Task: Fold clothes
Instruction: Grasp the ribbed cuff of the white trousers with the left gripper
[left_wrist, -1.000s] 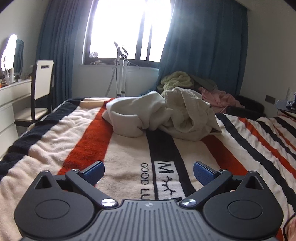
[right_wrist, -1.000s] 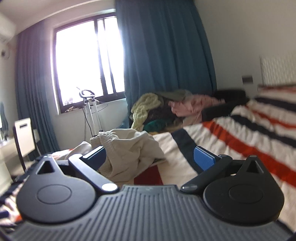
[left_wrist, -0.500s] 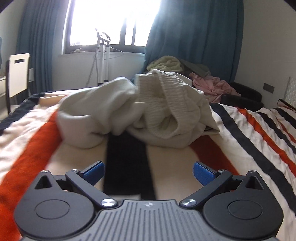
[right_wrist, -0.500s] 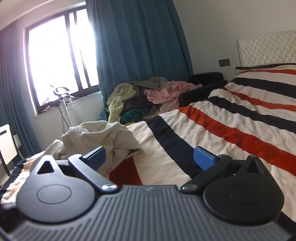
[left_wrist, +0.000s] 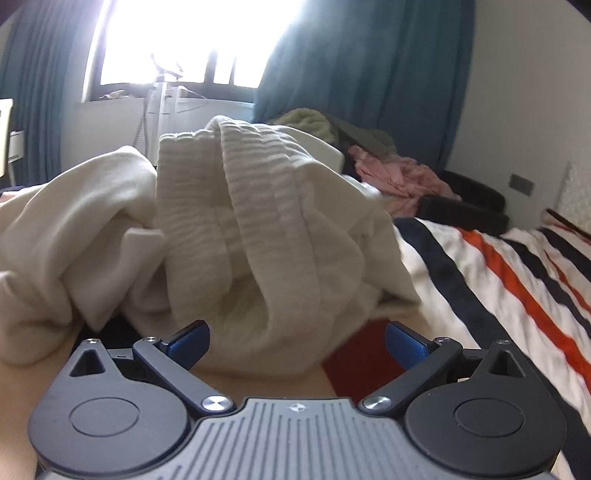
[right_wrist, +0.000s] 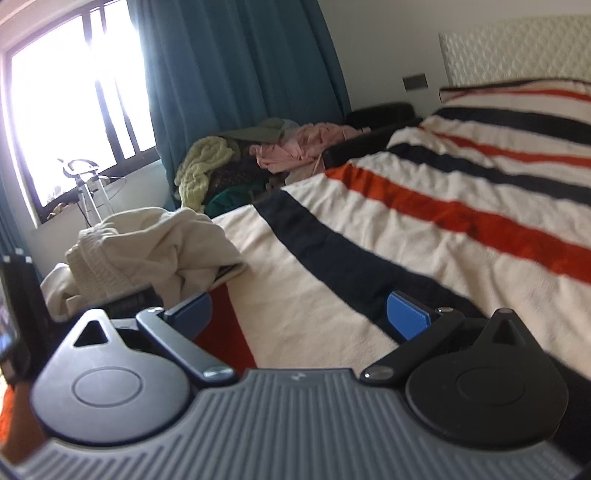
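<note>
Daylight floods through a window (right_wrist: 70, 122) flanked by teal curtains (right_wrist: 229, 74), and a bed (right_wrist: 424, 229) with a cream, navy and orange striped blanket fills the room. Cream clothes (left_wrist: 229, 236) lie crumpled in a heap on the blanket, near its foot. Left tongs (left_wrist: 295, 338) sit low on the blanket right at the heap, blue pads spread wide, a ribbed knit fold bulging between them without being pinched. Right tongs (right_wrist: 299, 312) hover over bare blanket to the right of the heap, pads likewise wide apart and holding nothing. A second pile (right_wrist: 258, 155) of green, pink and dark garments rests beyond the bed's far edge by the curtain. No writing can be read. Open blanket stretches rightward to the headboard (right_wrist: 517, 51).
</note>
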